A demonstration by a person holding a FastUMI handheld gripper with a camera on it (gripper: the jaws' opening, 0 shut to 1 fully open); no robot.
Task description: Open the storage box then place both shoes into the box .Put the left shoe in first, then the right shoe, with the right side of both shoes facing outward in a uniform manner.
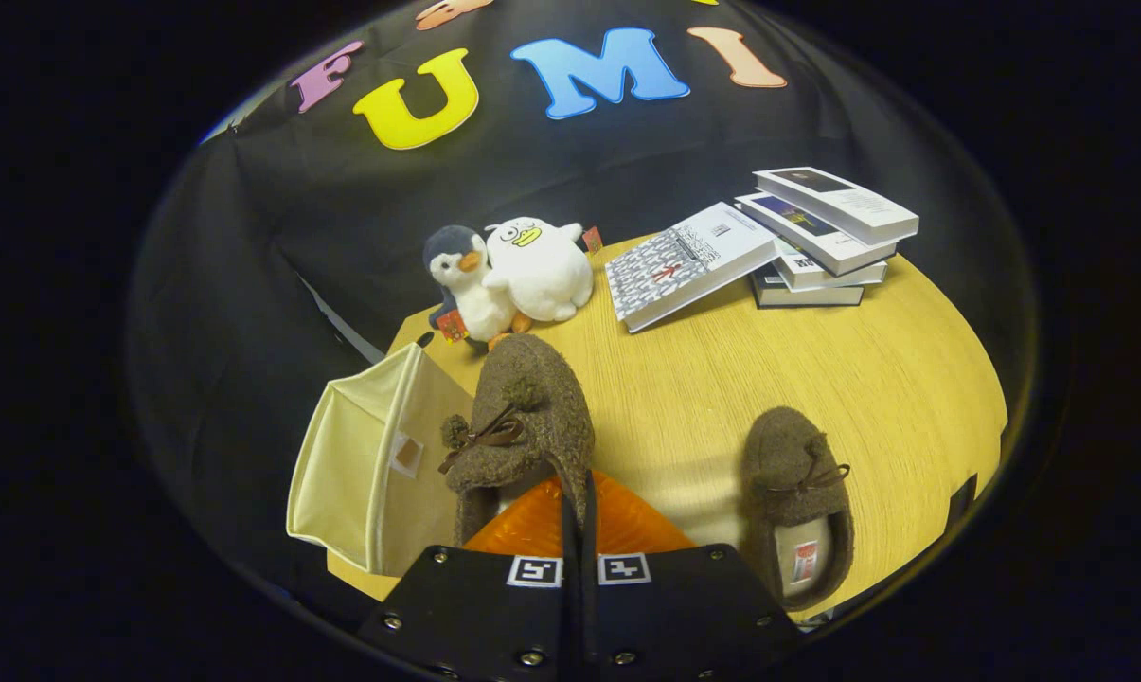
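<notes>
While the gripper [575,511] pinches the heel wall of one brown shoe [523,417] between its orange fingers [532,526], this shoe hangs just beside the cream storage box [362,474]. Neither shoe is inside yet; the second shoe [797,493] lies on the table [816,360].

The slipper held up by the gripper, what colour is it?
Brown and fuzzy, with a darker brown bow: the held slipper, pinched at its edge by the orange fingers. The gripper view shows it best.
</notes>
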